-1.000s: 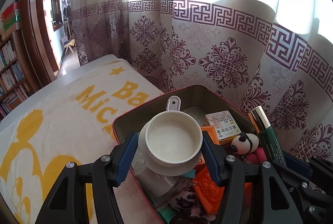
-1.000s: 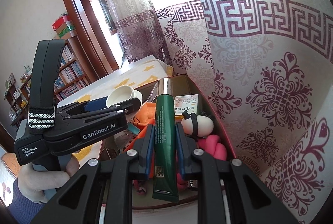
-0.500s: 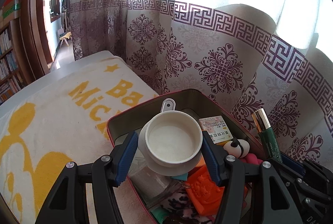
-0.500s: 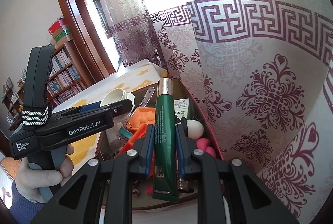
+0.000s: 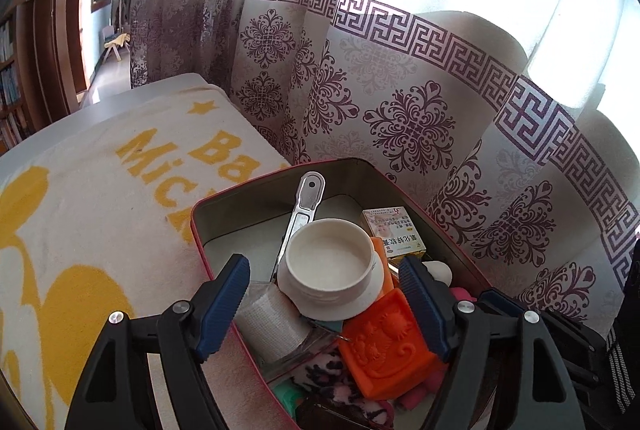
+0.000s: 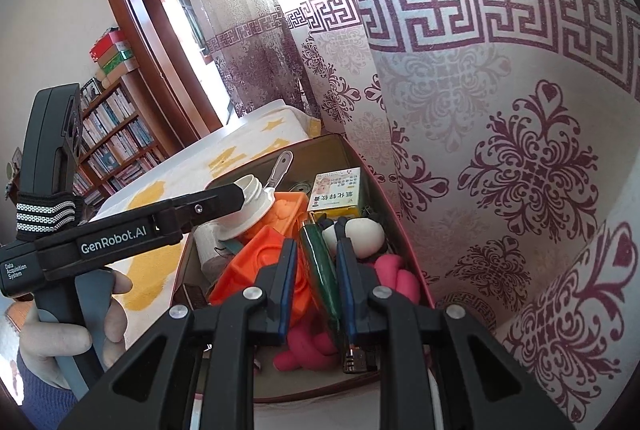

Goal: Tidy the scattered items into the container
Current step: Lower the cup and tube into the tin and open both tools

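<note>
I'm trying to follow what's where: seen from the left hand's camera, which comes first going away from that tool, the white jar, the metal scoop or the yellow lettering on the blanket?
Going out from the left tool, whose jaws are opening:
1. White jar, resting in the tin between the jaws, not touching either.
2. Metal scoop, just behind the jar, handle pointing towards the curtain.
3. Yellow lettering, outside the tin, on the blanket to the left.

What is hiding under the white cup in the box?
The white cup lies on an orange block, a white roll and a metal handle. What is deeper in the box stays covered.
</note>
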`<state>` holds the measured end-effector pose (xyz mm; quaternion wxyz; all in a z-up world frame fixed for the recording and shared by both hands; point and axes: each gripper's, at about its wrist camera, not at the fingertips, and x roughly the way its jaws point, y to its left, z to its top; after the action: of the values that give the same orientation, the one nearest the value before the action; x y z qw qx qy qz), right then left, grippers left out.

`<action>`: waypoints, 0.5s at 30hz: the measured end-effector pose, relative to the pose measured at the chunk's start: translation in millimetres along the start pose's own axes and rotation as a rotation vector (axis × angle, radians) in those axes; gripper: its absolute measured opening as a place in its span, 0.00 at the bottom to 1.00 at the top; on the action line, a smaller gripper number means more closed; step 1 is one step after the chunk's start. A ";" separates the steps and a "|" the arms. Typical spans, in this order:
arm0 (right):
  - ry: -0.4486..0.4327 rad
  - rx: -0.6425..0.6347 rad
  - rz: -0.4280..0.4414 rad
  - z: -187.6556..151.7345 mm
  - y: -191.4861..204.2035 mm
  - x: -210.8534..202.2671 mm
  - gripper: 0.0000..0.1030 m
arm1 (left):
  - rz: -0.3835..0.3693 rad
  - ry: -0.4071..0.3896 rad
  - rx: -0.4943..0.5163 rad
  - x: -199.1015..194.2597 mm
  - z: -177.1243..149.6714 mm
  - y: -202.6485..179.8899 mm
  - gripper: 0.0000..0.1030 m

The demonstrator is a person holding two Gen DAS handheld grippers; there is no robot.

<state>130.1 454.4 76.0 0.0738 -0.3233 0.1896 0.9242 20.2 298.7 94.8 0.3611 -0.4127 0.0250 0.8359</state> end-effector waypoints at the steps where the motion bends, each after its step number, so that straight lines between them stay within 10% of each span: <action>1: 0.003 0.000 0.000 -0.8 -0.2 0.2 0.22 | 0.012 -0.005 -0.005 -2.0 -0.3 2.7 0.76; 9: 0.029 -0.008 0.000 -6.9 1.6 -0.2 0.26 | 0.116 -0.054 -0.005 -20.0 -13.9 14.2 0.97; 13: 0.015 0.001 0.003 -10.3 2.0 -6.7 0.82 | 0.150 -0.089 -0.014 -31.8 -23.6 16.9 0.99; 15: -0.011 -0.006 -0.007 -12.3 3.8 -14.3 0.84 | 0.183 -0.102 -0.026 -37.3 -28.6 17.0 0.99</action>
<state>147.3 445.8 77.2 0.0770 -0.3189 0.1851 0.9263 43.6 254.7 98.0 0.2788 -0.3704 0.0330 0.8855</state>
